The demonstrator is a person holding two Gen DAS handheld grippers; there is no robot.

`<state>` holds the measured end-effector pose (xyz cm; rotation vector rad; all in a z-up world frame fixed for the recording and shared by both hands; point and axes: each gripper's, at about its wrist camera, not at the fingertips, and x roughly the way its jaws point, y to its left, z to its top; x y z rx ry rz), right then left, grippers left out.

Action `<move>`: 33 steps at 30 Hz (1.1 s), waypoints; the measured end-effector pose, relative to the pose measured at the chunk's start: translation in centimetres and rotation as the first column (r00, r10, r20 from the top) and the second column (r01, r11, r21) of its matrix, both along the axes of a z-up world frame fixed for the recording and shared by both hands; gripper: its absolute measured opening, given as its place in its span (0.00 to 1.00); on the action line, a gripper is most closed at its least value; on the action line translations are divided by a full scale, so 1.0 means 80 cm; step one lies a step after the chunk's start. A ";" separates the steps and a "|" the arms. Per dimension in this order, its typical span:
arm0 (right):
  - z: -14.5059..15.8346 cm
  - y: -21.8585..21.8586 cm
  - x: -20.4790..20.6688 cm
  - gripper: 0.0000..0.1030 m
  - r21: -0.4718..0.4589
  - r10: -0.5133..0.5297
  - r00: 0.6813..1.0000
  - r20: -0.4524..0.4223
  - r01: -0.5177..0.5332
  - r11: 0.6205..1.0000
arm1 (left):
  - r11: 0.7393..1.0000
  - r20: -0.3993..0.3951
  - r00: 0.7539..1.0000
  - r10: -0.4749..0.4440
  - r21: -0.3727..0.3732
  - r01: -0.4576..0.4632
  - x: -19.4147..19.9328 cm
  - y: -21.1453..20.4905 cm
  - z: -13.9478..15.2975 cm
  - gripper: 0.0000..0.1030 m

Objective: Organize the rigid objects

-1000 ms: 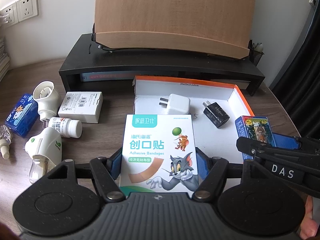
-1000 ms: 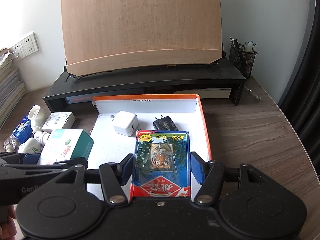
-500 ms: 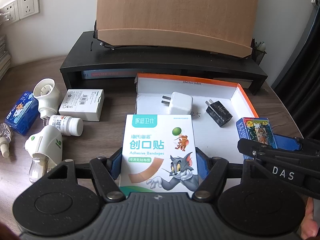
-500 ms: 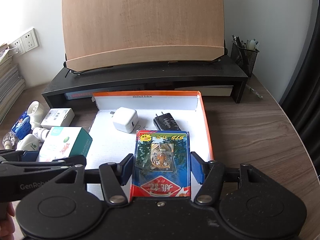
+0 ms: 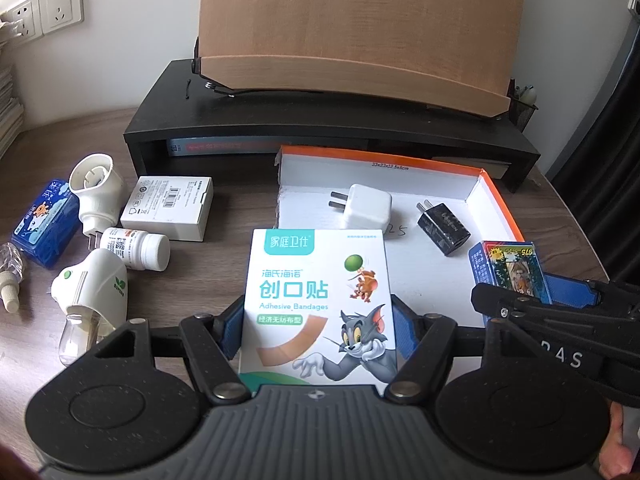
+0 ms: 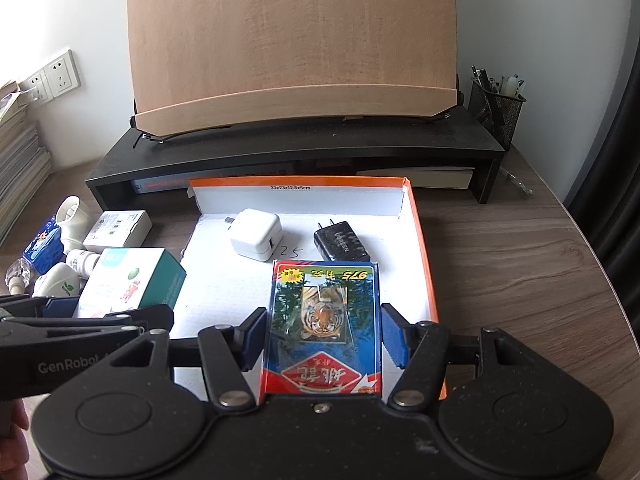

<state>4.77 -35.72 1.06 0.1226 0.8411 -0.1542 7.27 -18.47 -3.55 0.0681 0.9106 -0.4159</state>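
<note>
My left gripper point(image 5: 318, 322) is shut on a white adhesive bandage box point(image 5: 318, 304) with a cat and mouse picture, held above the front left of the white tray point(image 5: 496, 200) with an orange rim. My right gripper point(image 6: 324, 336) is shut on a blue card pack point(image 6: 324, 320) with a tiger picture, held above the tray's front right. In the tray lie a white charger point(image 5: 366, 212) and a black charger point(image 5: 442, 232). The right wrist view shows the bandage box point(image 6: 132, 282) in the left gripper point(image 6: 84, 316), and the left wrist view shows the card pack point(image 5: 508, 268).
Left of the tray on the wooden desk lie a white carton point(image 5: 168, 206), a white pill bottle point(image 5: 136, 248), two white plug-in vaporizers point(image 5: 94, 284), a blue pack point(image 5: 44, 220) and a small clear bottle point(image 5: 10, 272). A black monitor stand point(image 6: 296, 152) with a wooden board stands behind. A mesh pen holder point(image 6: 496, 110) is at the back right.
Both grippers have moved slightly forward toward the tray, each still holding its box. The objects on the desk have not moved.
</note>
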 end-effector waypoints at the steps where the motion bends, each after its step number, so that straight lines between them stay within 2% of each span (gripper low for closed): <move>1: 0.000 0.000 0.000 0.70 0.000 0.001 1.000 0.000 -0.001 1.000 | 1.000 -0.001 1.000 0.001 -0.001 -0.001 0.000 0.001 0.000 0.69; 33: -0.010 0.006 0.007 0.70 0.010 0.016 0.999 -0.029 -0.015 1.000 | 1.000 -0.008 1.000 0.010 -0.004 -0.010 0.006 0.005 -0.004 0.69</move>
